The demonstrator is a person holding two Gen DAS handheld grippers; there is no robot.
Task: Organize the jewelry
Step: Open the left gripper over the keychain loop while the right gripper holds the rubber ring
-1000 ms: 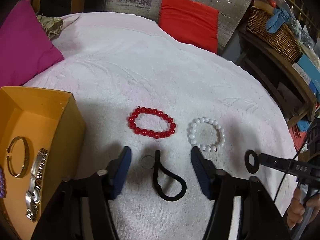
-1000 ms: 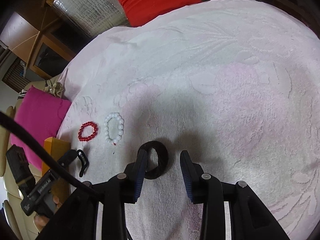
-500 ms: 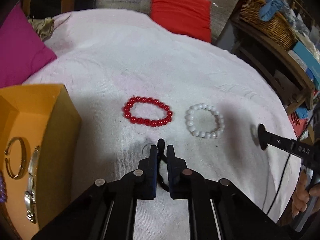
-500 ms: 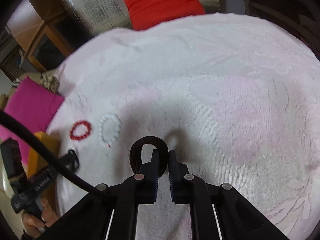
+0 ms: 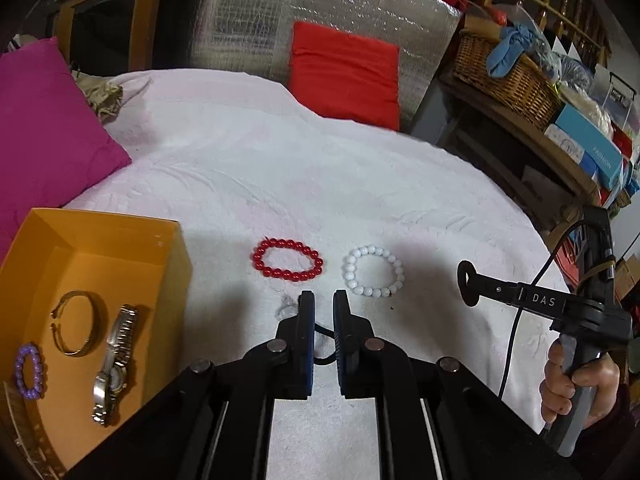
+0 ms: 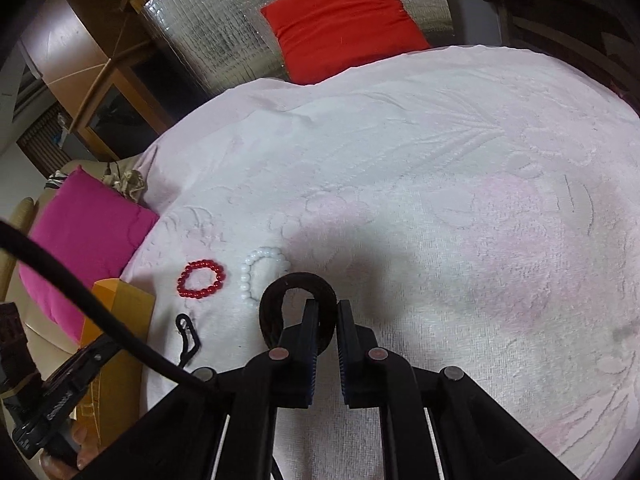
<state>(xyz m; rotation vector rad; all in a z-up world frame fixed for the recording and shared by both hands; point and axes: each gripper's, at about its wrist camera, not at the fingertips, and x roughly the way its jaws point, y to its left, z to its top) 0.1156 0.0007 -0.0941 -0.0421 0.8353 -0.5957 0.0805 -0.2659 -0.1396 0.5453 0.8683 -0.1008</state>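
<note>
Nearest in the left wrist view, the left gripper (image 5: pixel 323 300) is pinching a thin black cord loop (image 5: pixel 325 330) between its blue pads, the jaws nearly together; the loop is sagging, so it looks soft and very light. In the right wrist view, the right gripper (image 6: pixel 328 308) is clamping the near rim of a thick black ring band (image 6: pixel 298 280), with the rest of the ring arching beyond the fingertips. It is keeping its round shape, which suggests something stiffer; a rim pinch seems adequate.

Just beyond the left gripper, a red bead bracelet (image 5: pixel 287 259) and a white bead bracelet (image 5: pixel 373 271) are lying side by side, apart, on the white textured cloth (image 5: pixel 280 184). Beads are probably smooth and roll under the pads, so gripping across the strand seems best.

To the left, an orange box (image 5: pixel 100 236) is holding a gold bangle (image 5: pixel 80 328), a metal watch (image 5: pixel 114 364) and a purple bead bracelet (image 5: pixel 29 370). Farther back, a pink cushion (image 5: pixel 48 140) and a red cushion (image 5: pixel 344 76) are resting at the cloth's edge.
</note>
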